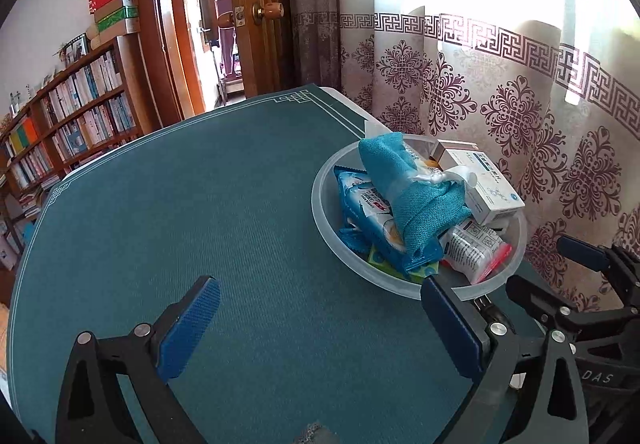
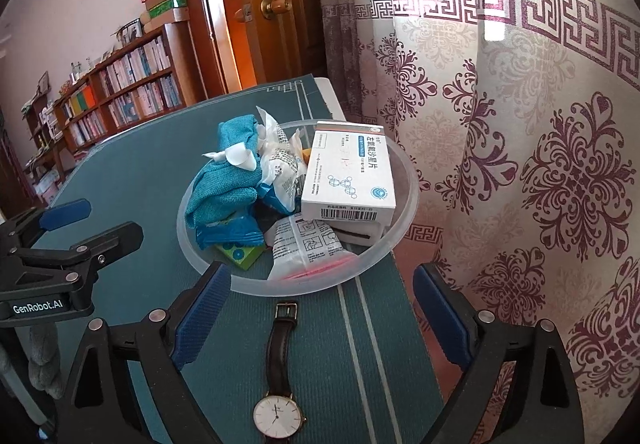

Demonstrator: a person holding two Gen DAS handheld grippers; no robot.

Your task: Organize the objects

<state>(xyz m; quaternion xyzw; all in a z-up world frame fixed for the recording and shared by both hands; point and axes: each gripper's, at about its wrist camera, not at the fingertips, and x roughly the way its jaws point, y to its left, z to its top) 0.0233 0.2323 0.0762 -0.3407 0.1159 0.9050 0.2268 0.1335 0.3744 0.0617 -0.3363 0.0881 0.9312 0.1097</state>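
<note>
Nearest in the right wrist view, the right hand-held gripper [image 2: 320, 320] stands with its blue-padded jaws spread wide and nothing pressed between them. On the worktop [image 2: 140, 172] between those jaws lies a wristwatch [image 2: 280, 384], white dial toward the camera, dark leather strap stretched away toward the bowl, flat on the cloth and clear of both pads.

The left hand-held gripper [image 1: 320, 328] is likewise wide open and empty, with only bare teal cloth between its pads. Its right pad sits just in front of the bowl's near rim; whether it touches I cannot tell.

The worktop is covered by a dark teal mat [image 1: 200, 204] with a fine woven texture and a pale double line with fretwork corners running along its border.

Just past the watch stands a translucent plastic bowl [image 2: 404, 180], near the worktop's right edge. It is piled with things: a white medicine box [image 2: 348, 180] on top at the right, a crumpled teal cloth [image 2: 224, 180] at the left, a blue snack packet [image 1: 372, 212], a white sachet with a red strip [image 2: 308, 248] at the front, and a small green item [image 2: 240, 256] underneath.

Right of the worktop hangs a pale curtain [image 2: 540, 164] with dark purple floral medallions and a key-pattern band, brightly backlit. Beyond the far edge stands a wooden door [image 1: 256, 24] with a round knob, ajar. At the far left a wooden bookcase [image 1: 80, 104] is packed with books, with coloured boxes [image 1: 116, 10] stacked on top against a white wall.
</note>
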